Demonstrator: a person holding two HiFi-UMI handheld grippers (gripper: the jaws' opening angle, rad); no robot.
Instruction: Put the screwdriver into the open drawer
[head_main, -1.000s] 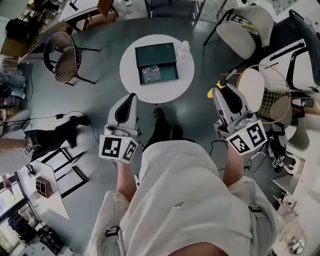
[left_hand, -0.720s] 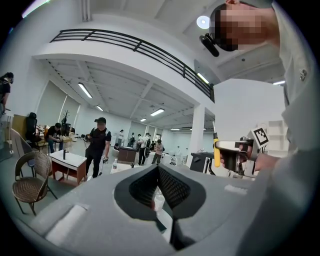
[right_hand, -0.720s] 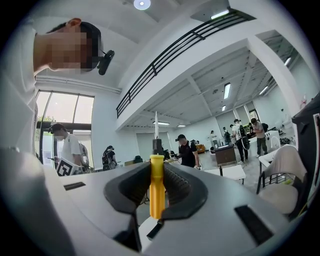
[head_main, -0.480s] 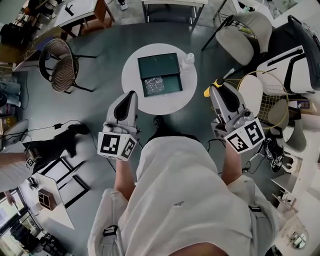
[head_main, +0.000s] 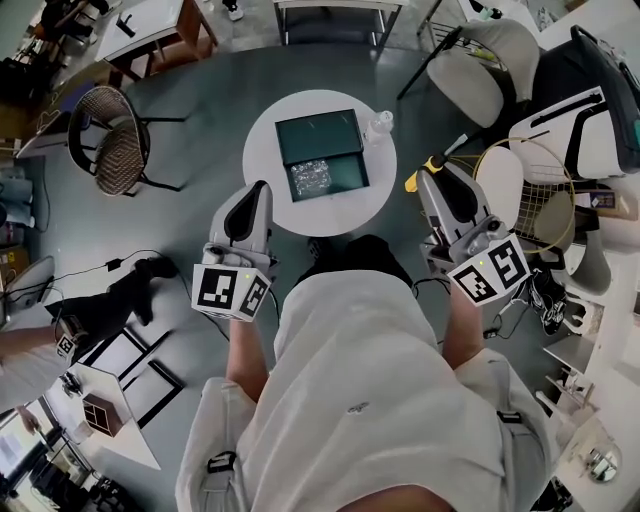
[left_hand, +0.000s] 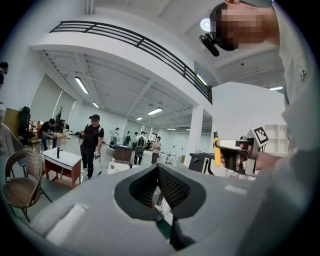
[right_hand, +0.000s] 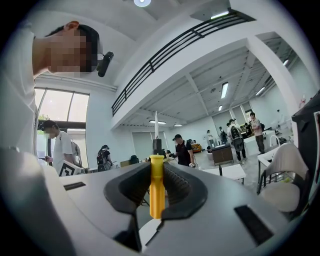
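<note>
Screwdriver (right_hand: 156, 192) sat pinched upright by its yellow handle in your right gripper (right_hand: 157, 169), probably so the tip stayed clear of you. Your left gripper (left_hand: 158, 172) was pressed together, empty. The open drawer (head_main: 350, 172) waited at 12 o'clock on the table (head_main: 268, 192), well apart.

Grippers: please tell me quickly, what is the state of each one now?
Left gripper: closed, nothing between its jaws.
Right gripper: closed on the screwdriver, held by its yellow handle.
</note>
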